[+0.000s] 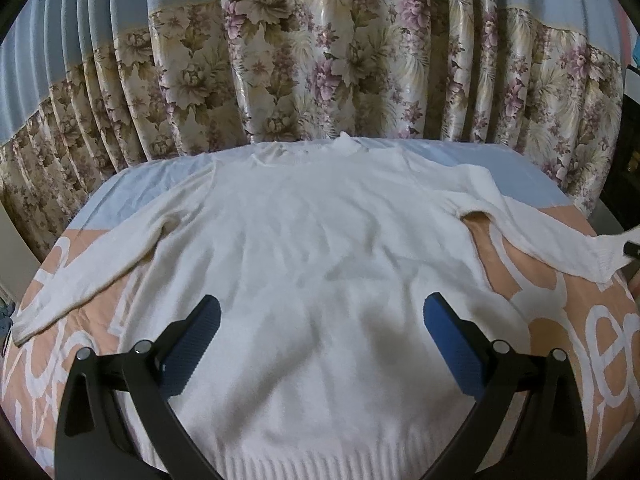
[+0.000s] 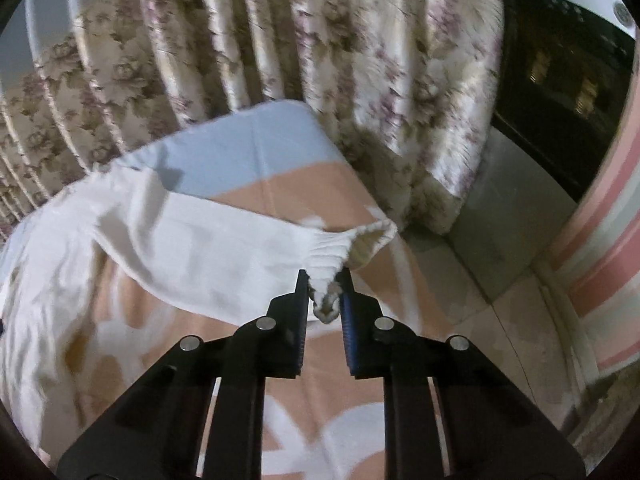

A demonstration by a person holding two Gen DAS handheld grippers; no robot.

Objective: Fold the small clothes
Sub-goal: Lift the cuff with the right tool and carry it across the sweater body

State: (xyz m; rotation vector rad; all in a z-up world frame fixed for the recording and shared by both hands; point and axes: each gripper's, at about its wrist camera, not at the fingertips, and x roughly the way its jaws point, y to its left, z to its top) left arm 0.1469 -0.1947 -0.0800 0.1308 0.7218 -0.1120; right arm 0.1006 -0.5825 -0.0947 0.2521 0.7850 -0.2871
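A white knit sweater [image 1: 320,248] lies spread flat on the bed, hem toward me and collar at the far edge. My left gripper [image 1: 322,308] hovers open above its lower body, with nothing between its blue pads. The sweater's right sleeve [image 2: 208,252] stretches out toward the bed's right side. My right gripper [image 2: 325,280] is shut on that sleeve's ribbed cuff [image 2: 328,256], which bunches between the fingers and is raised slightly off the bedspread. In the left wrist view the right gripper's tip [image 1: 632,248] shows at the far right edge by the cuff. The left sleeve [image 1: 80,280] lies flat.
The bedspread [image 1: 560,320] is peach with white lettering and a pale blue band at the far end. A floral curtain [image 1: 320,60] hangs right behind the bed. Right of the bed lie tiled floor [image 2: 500,248], a dark cabinet [image 2: 560,80] and a pink striped cloth [image 2: 600,260].
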